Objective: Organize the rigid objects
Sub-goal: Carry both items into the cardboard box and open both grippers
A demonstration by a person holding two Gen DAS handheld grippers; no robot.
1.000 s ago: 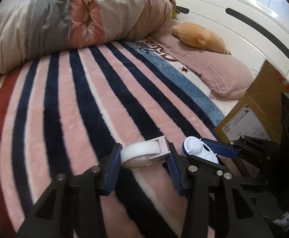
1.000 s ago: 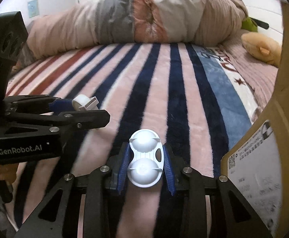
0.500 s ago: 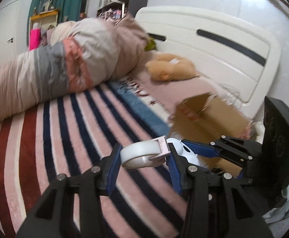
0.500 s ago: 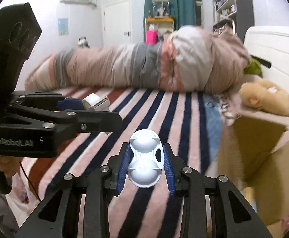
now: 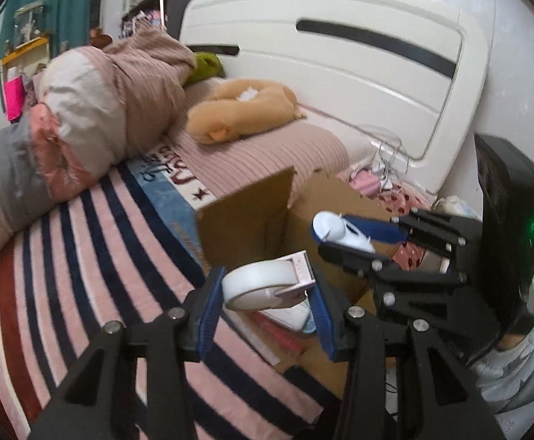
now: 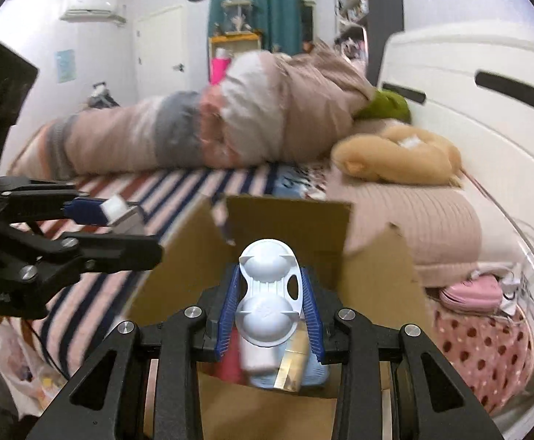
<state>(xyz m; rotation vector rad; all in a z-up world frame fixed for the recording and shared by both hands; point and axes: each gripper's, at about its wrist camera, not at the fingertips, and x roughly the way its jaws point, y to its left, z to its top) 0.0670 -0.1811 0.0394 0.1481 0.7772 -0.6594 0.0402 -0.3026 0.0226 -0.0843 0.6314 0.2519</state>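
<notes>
Left wrist view: the left hand-held gripper [image 5: 265, 302] is clamped on a white tape dispenser [image 5: 267, 283], roll lying flat between the blue pads, its pink cutter end pointing toward the open cardboard box [image 5: 245, 216]. The dispenser hangs over the near edge of the box, above some things already inside, a white item and a reddish one, too blurred to name. To finish the step well, I judge it should be carried further over the opening, lowered until it is close above the contents, and only then let go, so it does not bounce off the flap onto the striped blanket [image 5: 83, 256]. The right hand-held gripper [image 5: 343, 236] sits just beyond, over the box.

Right wrist view: the right hand-held gripper [image 6: 270, 310] is closed on a white plastic case with two domed lids [image 6: 267, 293], held lengthwise between the pads. It hovers directly above the box's interior [image 6: 288, 220], with the contents showing below the fingers. A short descent and release would seem enough here; the upright flaps leave room. The left hand-held gripper [image 6: 120, 216] is off to the left, near the box's flap.
</notes>
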